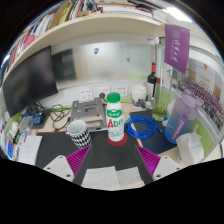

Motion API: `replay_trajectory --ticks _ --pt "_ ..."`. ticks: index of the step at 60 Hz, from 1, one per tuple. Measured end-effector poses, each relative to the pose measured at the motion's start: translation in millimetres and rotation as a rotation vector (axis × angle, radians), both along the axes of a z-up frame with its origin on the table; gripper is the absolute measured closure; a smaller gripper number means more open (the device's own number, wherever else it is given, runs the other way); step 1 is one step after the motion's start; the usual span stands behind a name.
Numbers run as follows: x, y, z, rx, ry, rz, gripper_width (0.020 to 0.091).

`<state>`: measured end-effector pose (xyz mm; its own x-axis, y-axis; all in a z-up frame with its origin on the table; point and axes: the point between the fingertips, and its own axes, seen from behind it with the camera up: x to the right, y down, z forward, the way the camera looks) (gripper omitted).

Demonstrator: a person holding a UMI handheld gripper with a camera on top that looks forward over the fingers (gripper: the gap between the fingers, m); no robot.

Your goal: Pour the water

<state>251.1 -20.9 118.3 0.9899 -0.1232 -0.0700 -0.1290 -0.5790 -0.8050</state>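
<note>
Now gripper (112, 160) open, level w/ bottle (115, 117) ahead.

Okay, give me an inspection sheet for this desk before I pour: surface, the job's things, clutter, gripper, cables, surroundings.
Surface: pale desk, crowded, with white paper sheets lying near the fingers.
Job's things: white bottle with green cap and red base, upright, just ahead of the fingers; black-and-white patterned cup upright beside it.
Clutter: clear plastic jug and a dark bottle behind.
Gripper: gripper open, holding nothing; the bottle stands beyond the fingertips.
Cables: coiled blue cable beside the bottle.
Surroundings: dark monitor, shelf of books overhead, purple banner.
</note>
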Motion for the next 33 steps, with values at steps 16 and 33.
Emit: replay_trajectory --ticks 16,33 --pt "-8.3 -26.8 46.2 -0.025 -0.032 0.034 0.0252" --pt "-32.2 -32.6 68.8 -0.019 -0.009 0.079 0.0266"
